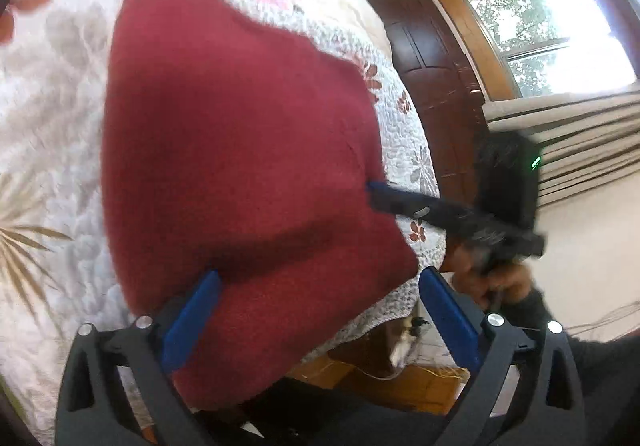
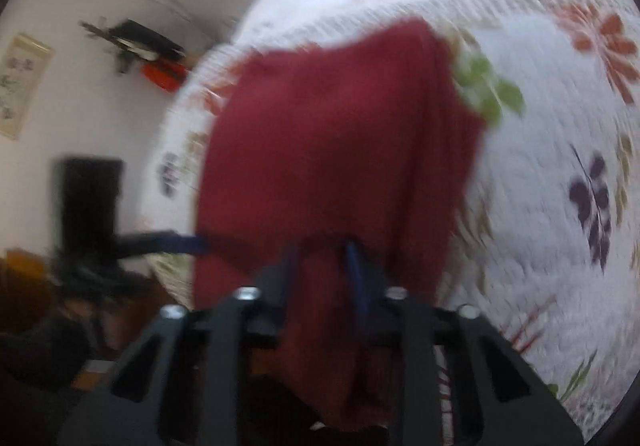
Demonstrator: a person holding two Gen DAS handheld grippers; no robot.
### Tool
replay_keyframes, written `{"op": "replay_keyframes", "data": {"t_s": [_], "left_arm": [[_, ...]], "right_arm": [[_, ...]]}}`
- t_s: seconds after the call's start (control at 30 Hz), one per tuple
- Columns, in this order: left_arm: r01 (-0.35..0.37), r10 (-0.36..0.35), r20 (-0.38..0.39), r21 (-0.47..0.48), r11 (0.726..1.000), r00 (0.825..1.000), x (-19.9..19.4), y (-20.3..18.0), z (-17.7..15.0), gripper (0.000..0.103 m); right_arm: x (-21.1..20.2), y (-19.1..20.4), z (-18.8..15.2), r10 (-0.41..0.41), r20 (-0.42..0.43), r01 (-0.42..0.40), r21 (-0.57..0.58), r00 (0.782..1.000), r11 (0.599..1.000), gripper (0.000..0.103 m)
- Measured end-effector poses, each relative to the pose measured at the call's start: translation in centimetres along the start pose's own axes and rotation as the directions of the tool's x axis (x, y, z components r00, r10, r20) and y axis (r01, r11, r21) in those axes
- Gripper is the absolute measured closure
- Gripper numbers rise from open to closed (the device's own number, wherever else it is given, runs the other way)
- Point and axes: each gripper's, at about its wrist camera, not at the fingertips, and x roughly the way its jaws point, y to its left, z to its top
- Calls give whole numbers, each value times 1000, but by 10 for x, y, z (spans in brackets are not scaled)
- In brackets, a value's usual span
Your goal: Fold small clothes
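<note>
My left claw (image 1: 318, 310) is nearest in its own view, its two blue pads (image 1: 192, 320) spread wide apart with the near edge of the dark red knit garment (image 1: 240, 134) hanging down between them, the cloth lying against the left pad and clear of the other. In the right wrist view, which is badly blurred, my right claw (image 2: 324, 274) has its blue pads drawn close together and is clamped on a bunched fold of that same red garment (image 2: 328, 150), which droops down past the fingers. From the garment's right edge in the left wrist view, the right claw (image 1: 374, 192) shows as a dark arm with a blue tip pressed into the cloth, and my hand (image 1: 488, 278) grips its handle just beyond, a dark sleeve behind it. The garment spreads away from both claws over a white quilted bedspread (image 1: 52, 118) printed with red, brown and grey flowers, its far end resting flat on the bed and its near end hanging over the bed's edge. Past the garment to the right stand a dark wooden wardrobe (image 1: 436, 86), a striped curtain (image 1: 580, 142) and a wood-framed window (image 1: 540, 30) bright with leaves.
</note>
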Motion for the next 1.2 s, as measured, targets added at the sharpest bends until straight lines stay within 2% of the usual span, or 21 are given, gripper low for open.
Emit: {"op": "replay_keyframes", "data": {"t_s": [0.1,0.2,0.27,0.33,0.4,0.47,0.53,0.57,0.6,0.63,0.67,0.7,0.73,0.77,0.83,0.9,0.93,1.0,1.07,1.17,1.2], "left_arm": [[36,-36,6,-28,999,999,-4,5,-1,4],[49,-49,42,0,999,998,-24,2,-4,4],[48,-48,45,2,999,998,-27,3,-10,4],[46,-45,24,-46,998,999,-17,13,-17,4],[44,-43,15,-74,996,999,-6,19,-18,4],[24,-23,16,-61,998,1000,-5,18,-20,4],[-15,17,48,-47,999,999,-12,6,-21,4],[-68,71,81,-35,997,994,-20,-2,-24,4],[-116,118,111,-25,993,987,-27,-9,-29,4],[-175,170,176,16,984,970,-44,-28,-40,4],[-200,184,227,47,979,956,-56,-40,-48,4],[-246,212,299,80,966,930,-72,-56,-58,4],[-320,262,390,91,943,883,-91,-77,-74,4],[-353,286,431,82,932,856,-104,-90,-84,4],[-413,354,462,30,910,813,-124,-120,-108,4],[-510,472,429,-29,860,770,-126,-150,-120,4],[-540,504,420,-36,841,755,-127,-168,-127,4],[-552,510,440,-39,833,739,-128,-200,-143,4],[-564,521,431,-35,825,737,-125,-219,-153,4],[-627,591,412,-59,777,694,-121,-243,-170,4],[-637,605,407,-70,768,685,-120,-249,-175,4]], "right_arm": [[-18,6,-7,2,41,-3,23,999,1000,80],[-44,21,-16,2,100,-4,23,995,1000,78],[-41,23,-29,-23,84,19,39,996,999,76],[-26,17,-39,-73,41,70,64,996,995,73],[-8,7,-45,-136,-4,136,115,991,984,64],[-9,15,-46,-173,3,171,135,985,976,56],[-18,34,-45,-222,29,218,102,975,971,32],[-24,45,-46,-270,49,265,79,962,961,28],[-37,64,-48,-378,94,376,41,921,926,23],[-43,72,-48,-432,123,432,29,893,901,16],[-57,86,-50,-488,173,491,30,856,871,13],[-72,96,-52,-515,220,519,43,828,854,11],[-86,104,-56,-525,252,529,54,813,847,11],[-98,113,-59,-525,279,532,57,804,845,11],[-121,131,-68,-516,329,532,47,791,845,9],[-147,149,-81,-509,375,536,36,775,843,3],[-157,156,-86,-517,383,545,42,765,837,3],[-177,162,-95,-509,365,535,35,779,844,3],[-188,168,-105,-475,356,503,17,805,864,3],[-203,176,-124,-470,350,506,-15,811,862,3],[-206,179,-129,-467,350,505,-18,812,863,3]]}}
